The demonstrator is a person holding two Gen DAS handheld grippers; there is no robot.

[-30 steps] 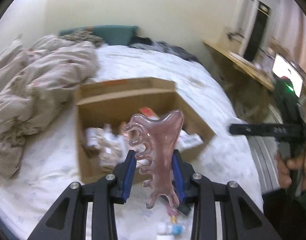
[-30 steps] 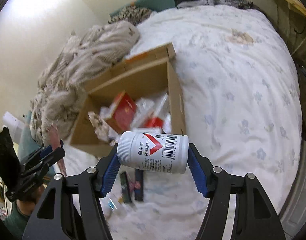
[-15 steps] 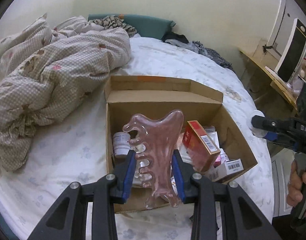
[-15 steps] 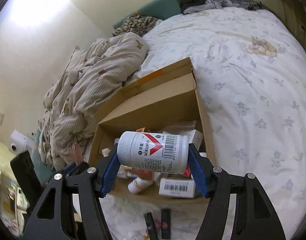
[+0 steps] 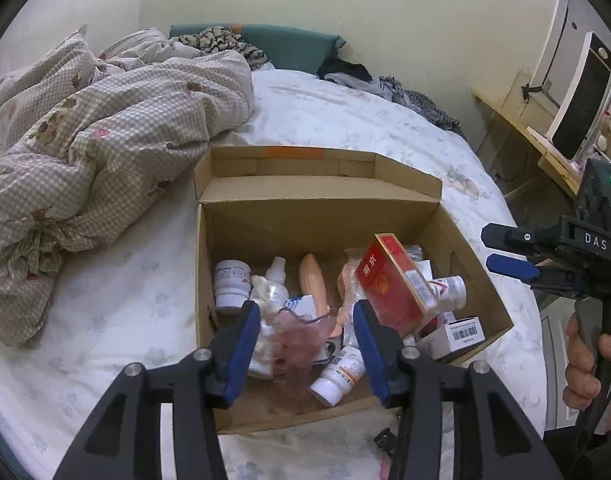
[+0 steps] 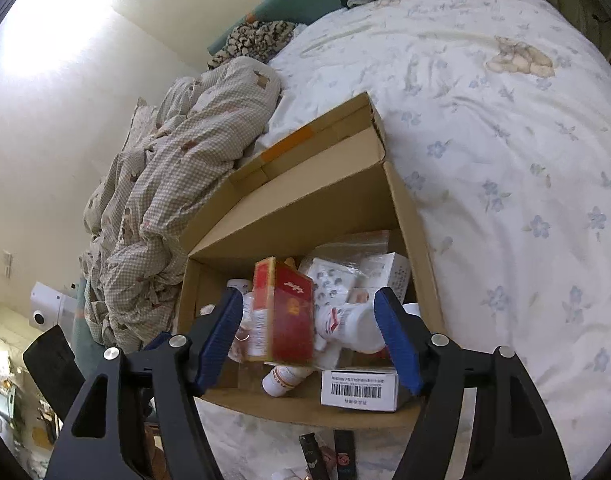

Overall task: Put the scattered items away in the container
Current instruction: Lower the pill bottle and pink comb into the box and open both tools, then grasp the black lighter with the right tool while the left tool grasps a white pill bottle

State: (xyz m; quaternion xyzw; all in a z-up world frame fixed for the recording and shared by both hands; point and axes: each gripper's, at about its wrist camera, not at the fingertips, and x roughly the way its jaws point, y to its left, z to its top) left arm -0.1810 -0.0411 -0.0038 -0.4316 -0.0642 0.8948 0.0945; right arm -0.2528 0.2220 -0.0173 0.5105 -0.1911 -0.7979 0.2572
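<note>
step: dropping into box [image 5: 471, 246] | left gripper [image 5: 307, 346] jaws apart; blurred pink comb [image 5: 295, 342] between them, over box | right gripper [image 6: 317, 338] jaws apart; white bottle [image 6: 355, 326] between, in box | next: a judgement; dark items [image 6: 331, 454] below jaws on bed need picking

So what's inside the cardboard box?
Inside the cardboard box lie a red carton, white bottles, a barcoded white box and a blurred pink comb. Whatever sits beneath that pile is covered.
</note>
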